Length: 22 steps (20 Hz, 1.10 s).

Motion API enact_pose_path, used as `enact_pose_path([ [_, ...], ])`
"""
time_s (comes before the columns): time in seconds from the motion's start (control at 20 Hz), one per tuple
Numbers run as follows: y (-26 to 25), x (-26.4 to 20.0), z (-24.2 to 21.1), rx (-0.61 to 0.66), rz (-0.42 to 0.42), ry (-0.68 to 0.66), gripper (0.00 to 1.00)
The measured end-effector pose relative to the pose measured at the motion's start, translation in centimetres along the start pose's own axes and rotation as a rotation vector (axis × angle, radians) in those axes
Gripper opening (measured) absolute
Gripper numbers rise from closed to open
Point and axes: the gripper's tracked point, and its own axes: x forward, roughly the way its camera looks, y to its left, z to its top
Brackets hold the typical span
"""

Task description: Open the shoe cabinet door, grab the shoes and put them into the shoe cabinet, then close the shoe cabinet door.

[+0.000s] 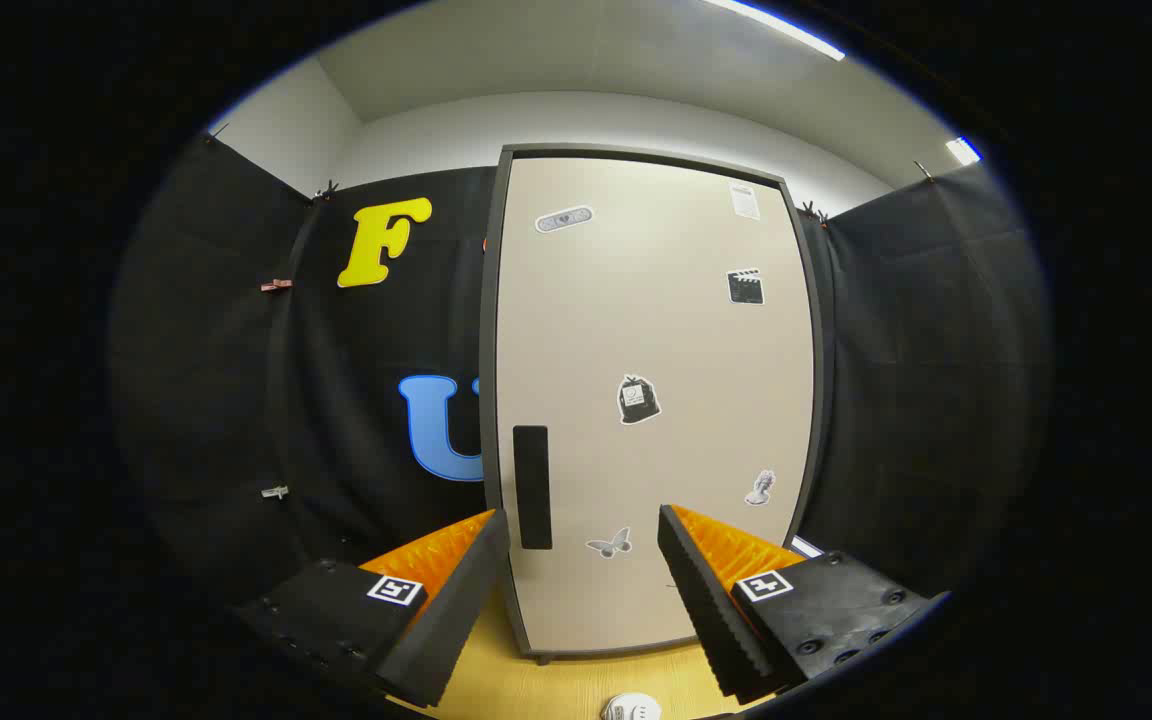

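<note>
Beige cabinet door [651,400] beyond spread fingers [481,545]

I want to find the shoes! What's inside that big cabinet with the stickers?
Can't tell: the cabinet door is closed, covering the inside. Only its stickers and dark handle show. The gripper is open, fingers just before the door.

The closed cabinet door [651,400] blocks the way ahead of the parted tongs [584,530].
</note>
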Motion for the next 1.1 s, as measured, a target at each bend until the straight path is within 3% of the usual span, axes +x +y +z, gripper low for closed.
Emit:
enact_pose_path([
  [1.1,1.1,1.8,-1.1,0.017,-0.002,0.013,0.98],
])
